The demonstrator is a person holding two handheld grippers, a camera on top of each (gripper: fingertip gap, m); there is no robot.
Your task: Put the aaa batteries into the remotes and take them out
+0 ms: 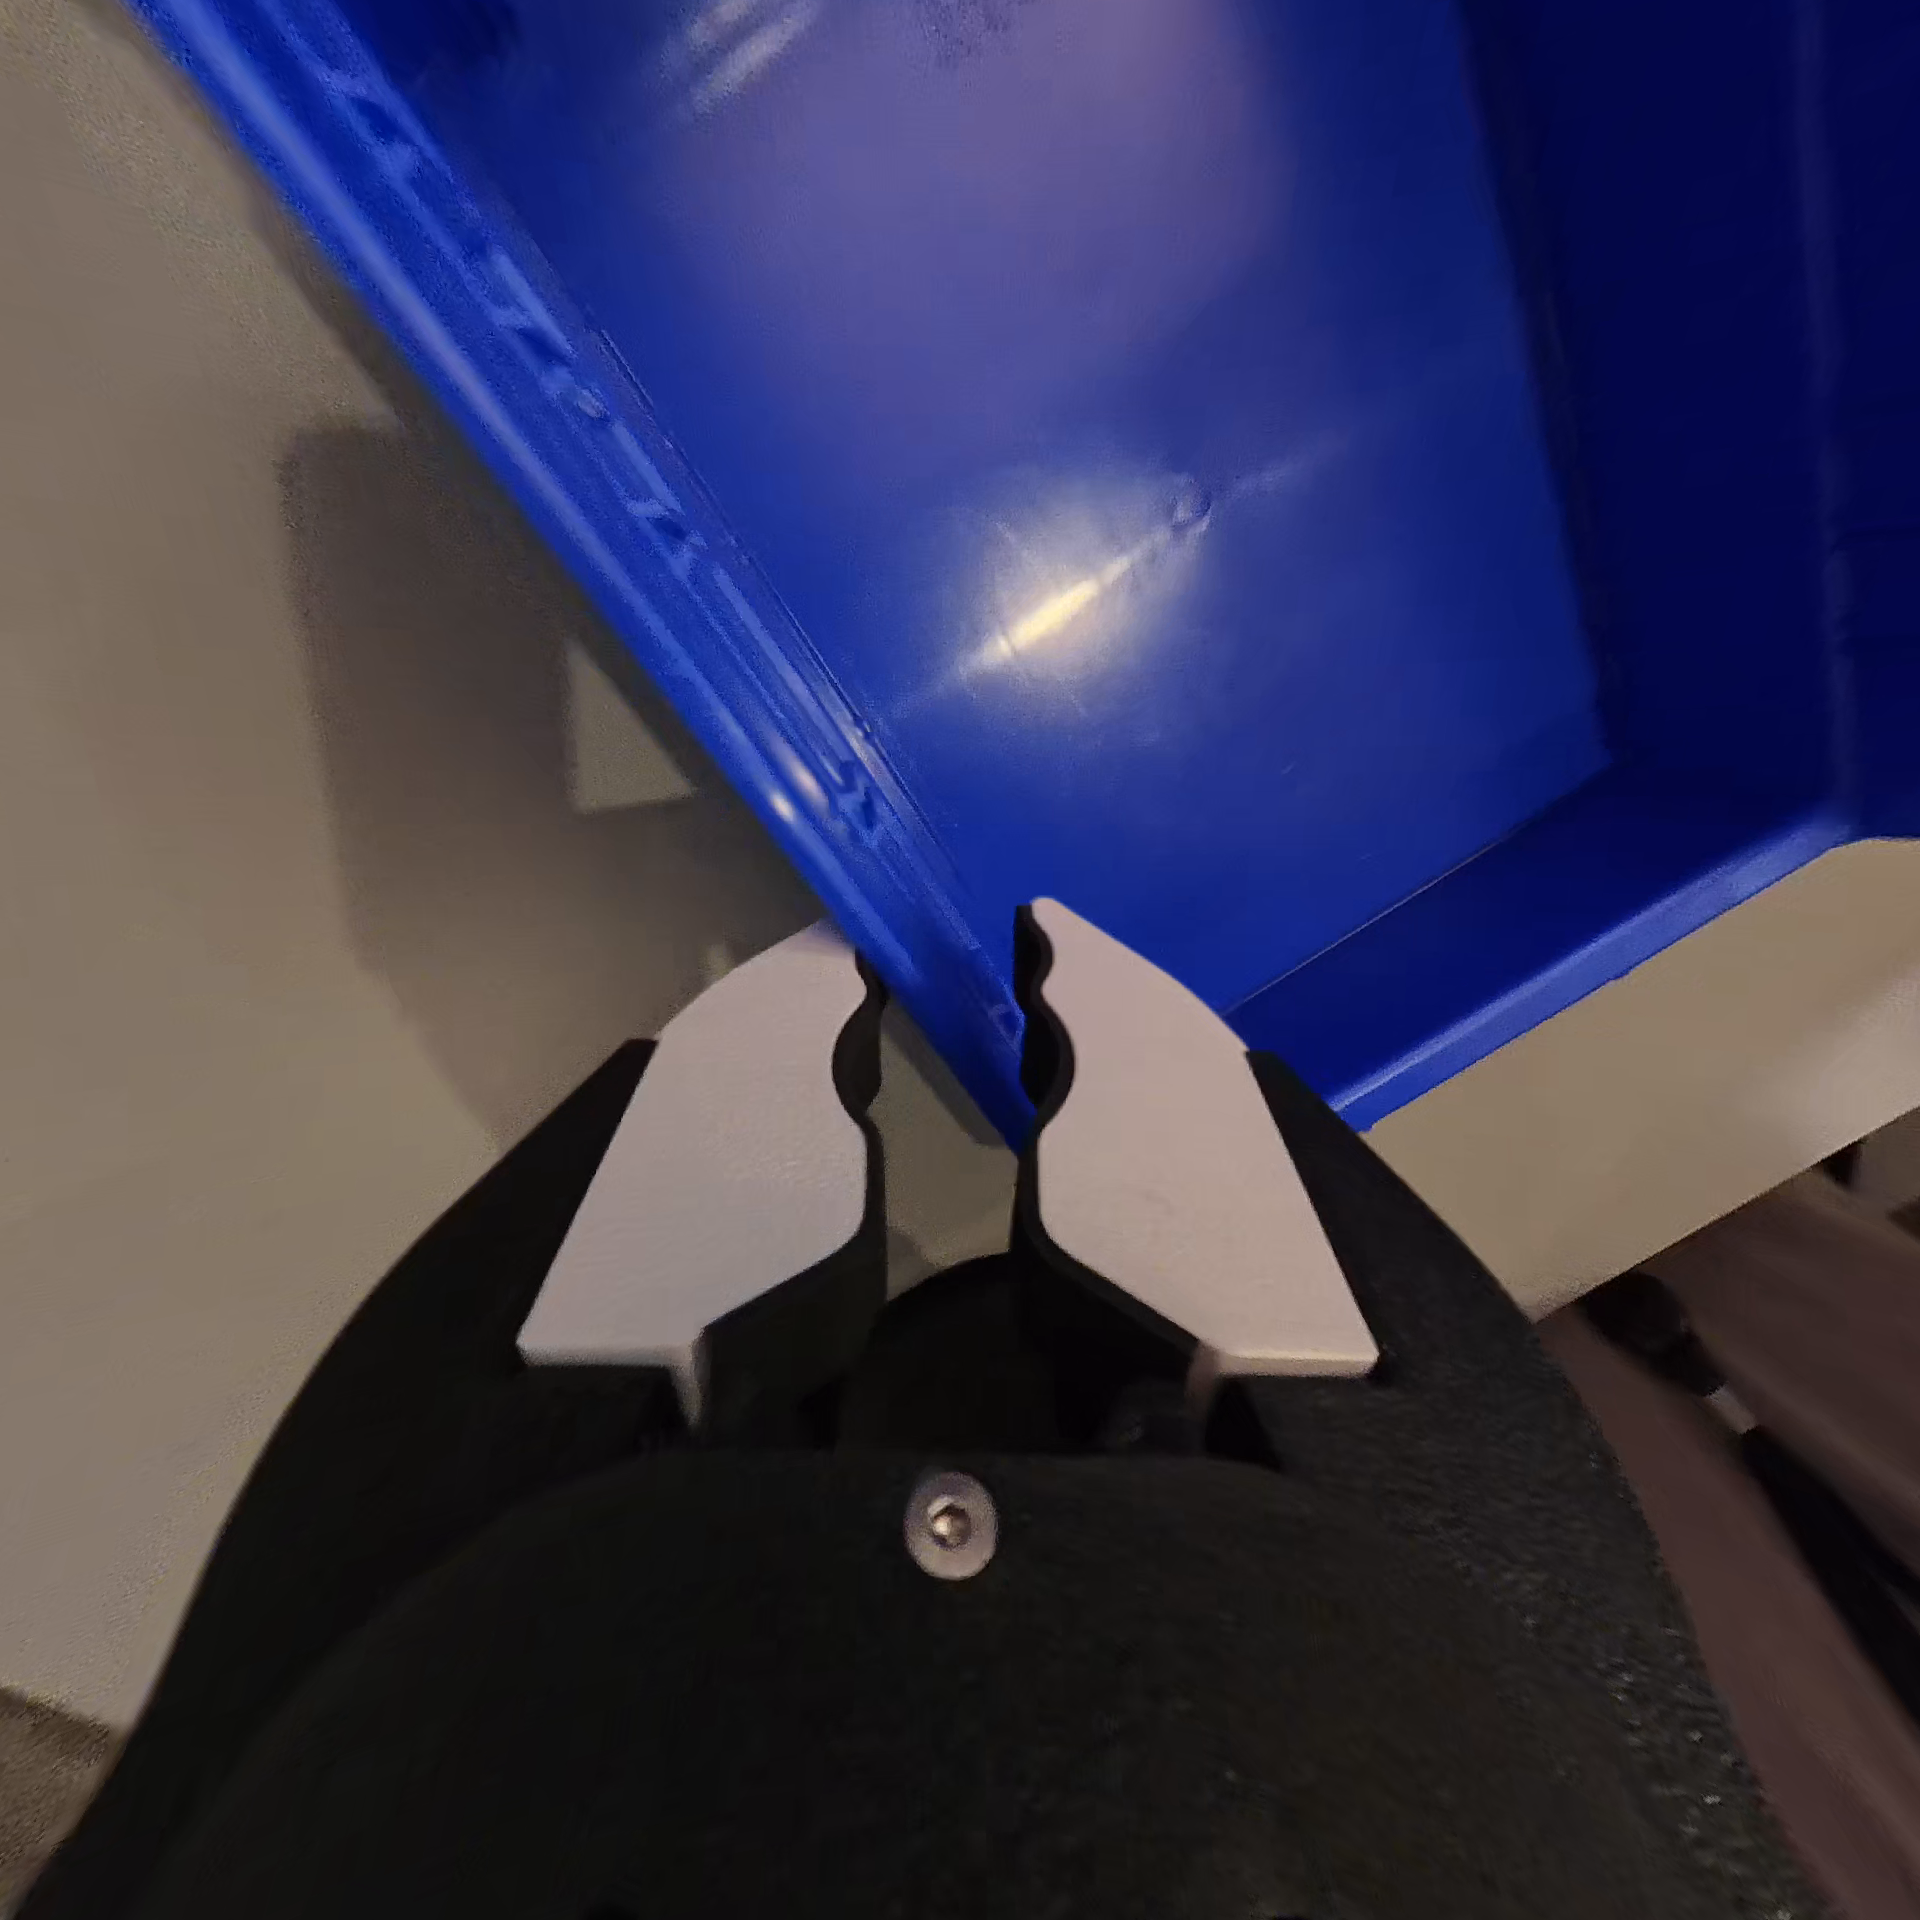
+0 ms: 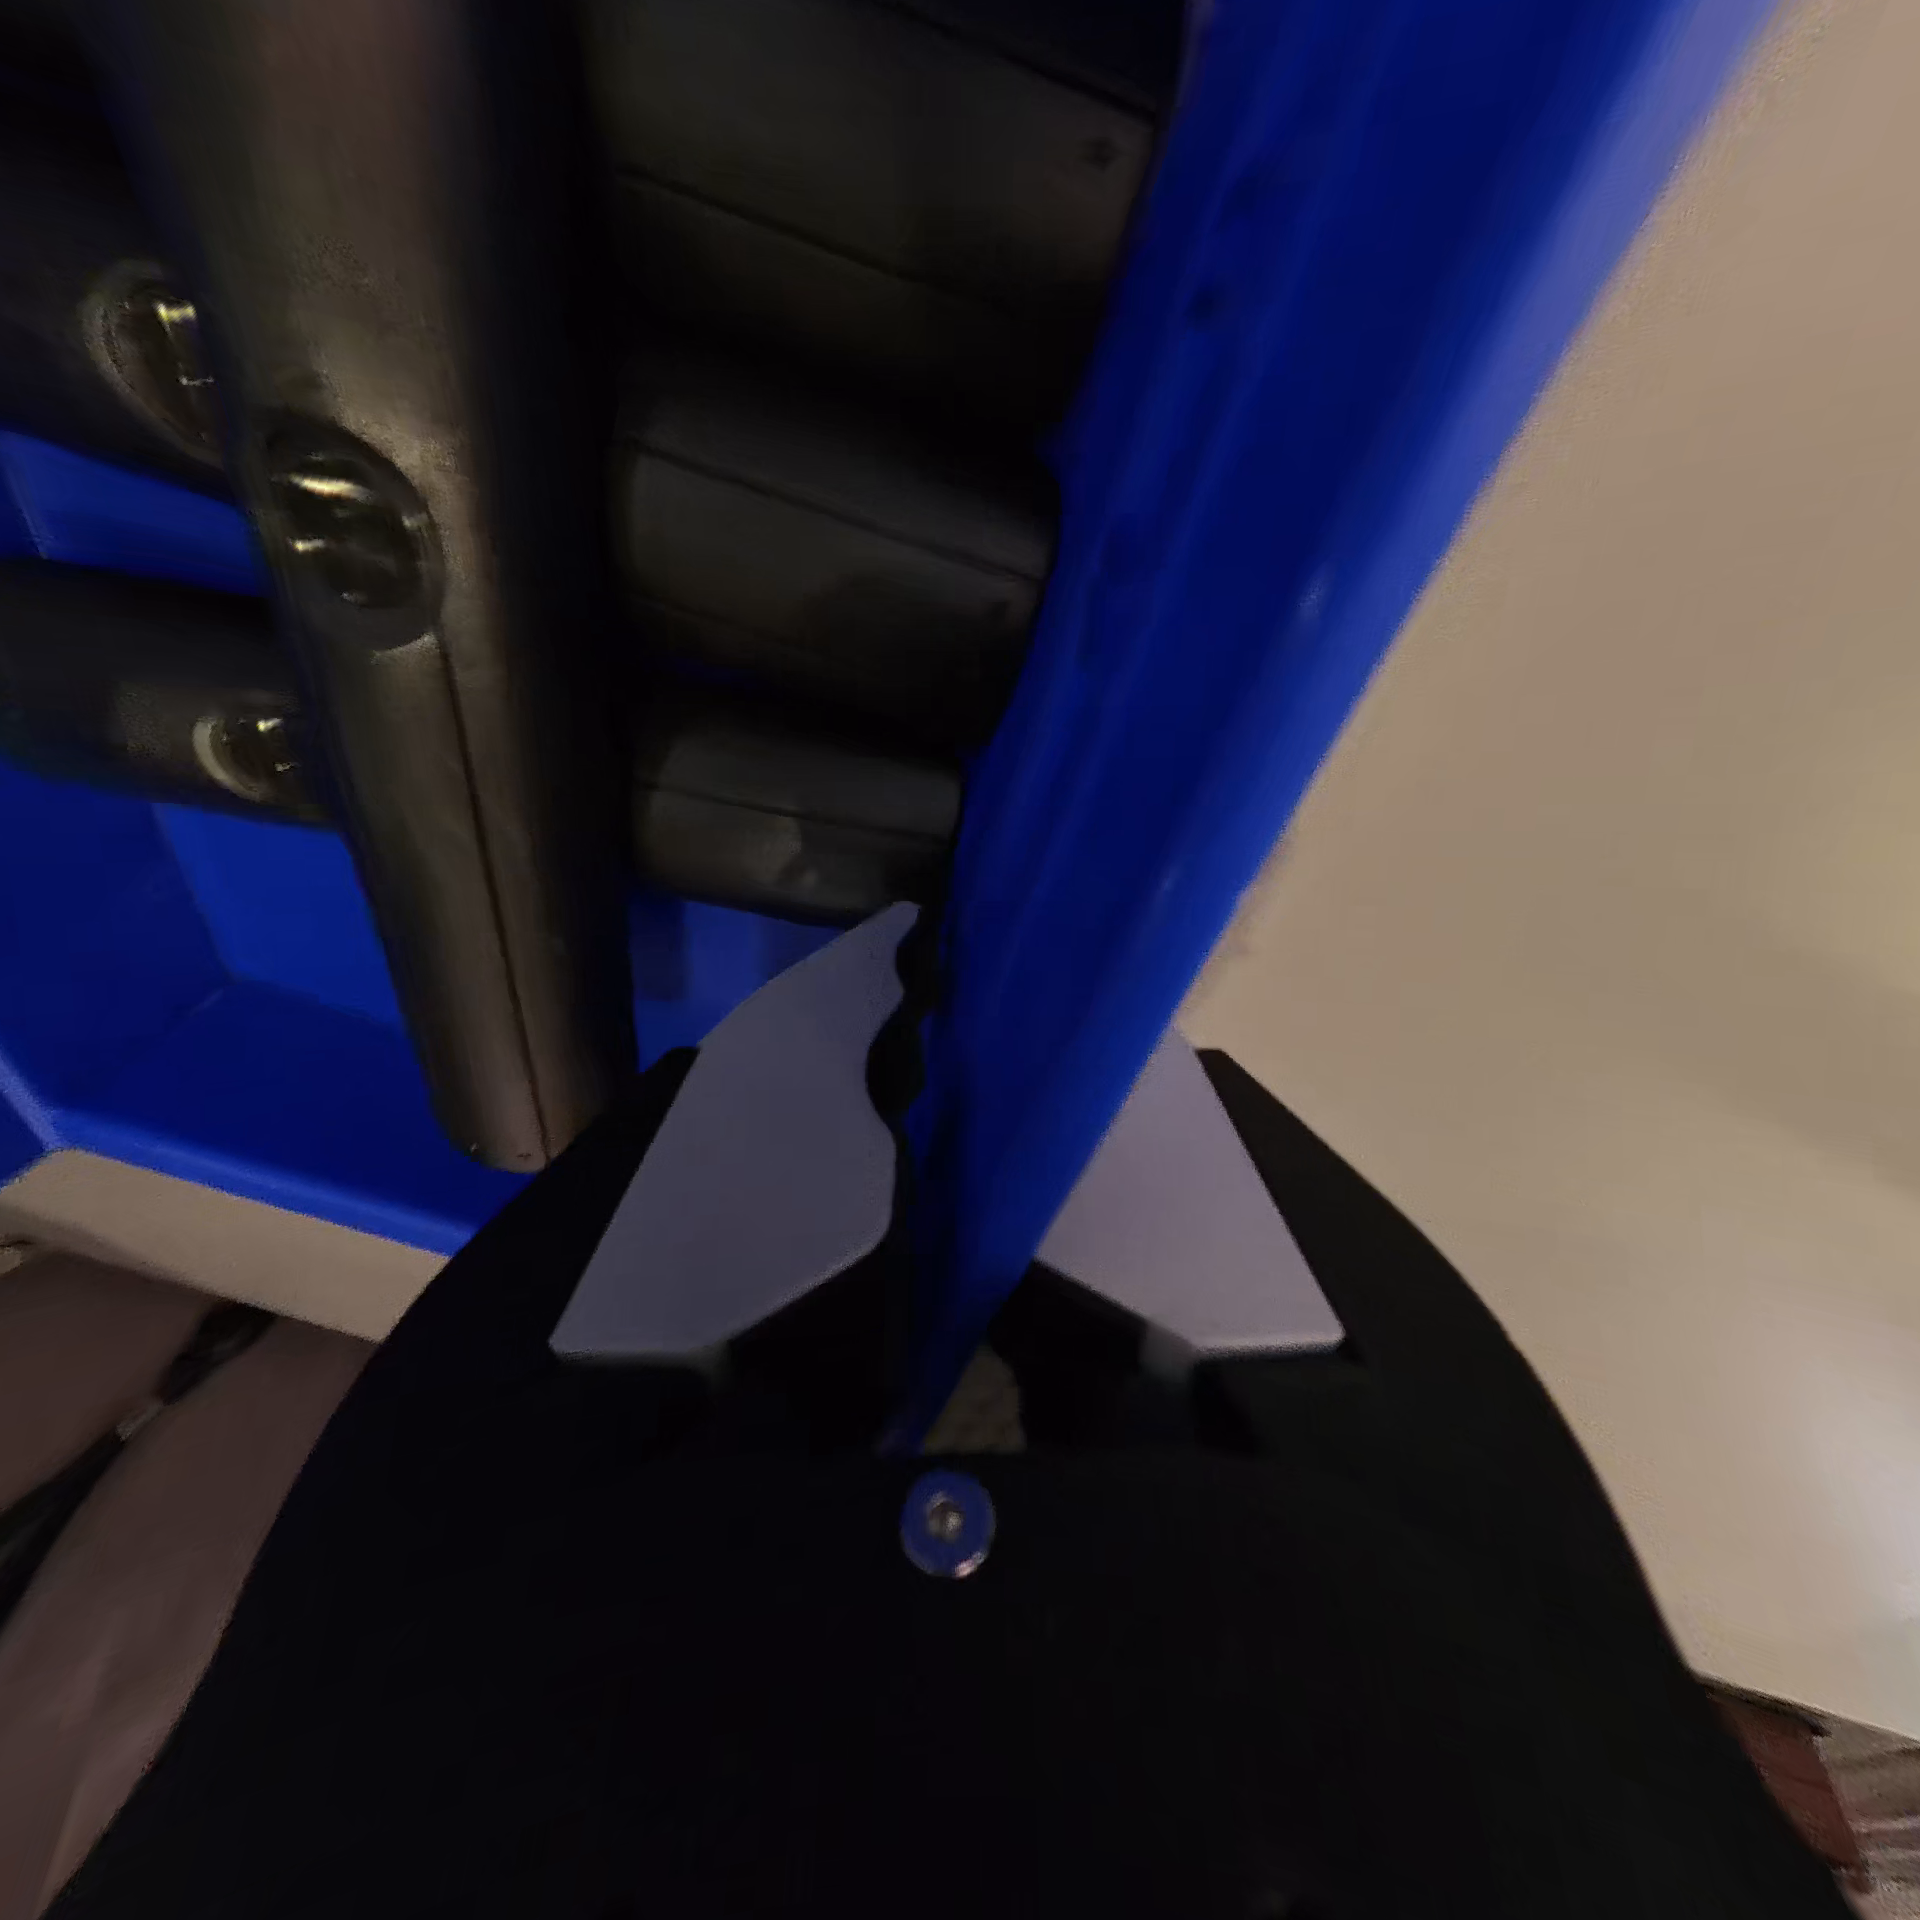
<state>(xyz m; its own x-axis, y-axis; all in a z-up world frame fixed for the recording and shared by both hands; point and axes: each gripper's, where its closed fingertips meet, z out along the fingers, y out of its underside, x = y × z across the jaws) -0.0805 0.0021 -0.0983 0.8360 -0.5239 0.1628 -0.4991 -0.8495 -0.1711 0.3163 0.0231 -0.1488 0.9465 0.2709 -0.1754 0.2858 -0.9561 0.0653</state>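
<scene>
Left tongs (image 1: pixel 945 1023) are pinching the blue bin (image 1: pixel 1195 436) wall at a corner; the bin is sitting on the pale desk (image 1: pixel 208 623). Right tongs (image 2: pixel 1023 1039) are clamping another blue bin (image 2: pixel 1247 520) wall, right finger mostly hidden. Black remotes (image 2: pixel 831 540) are lying inside, blurred and cut off. Batteries are not discernible; no legible writing.

Blue plastic bin (image 1: pixel 1195 436), beige tabletop (image 1: pixel 208 623) beneath

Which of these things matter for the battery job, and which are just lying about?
In the job: remotes, blue bin holding them, empty blue bin, left tool, right tool (both clamp bins).
Lying about: pale table. No batteries visible.
</scene>
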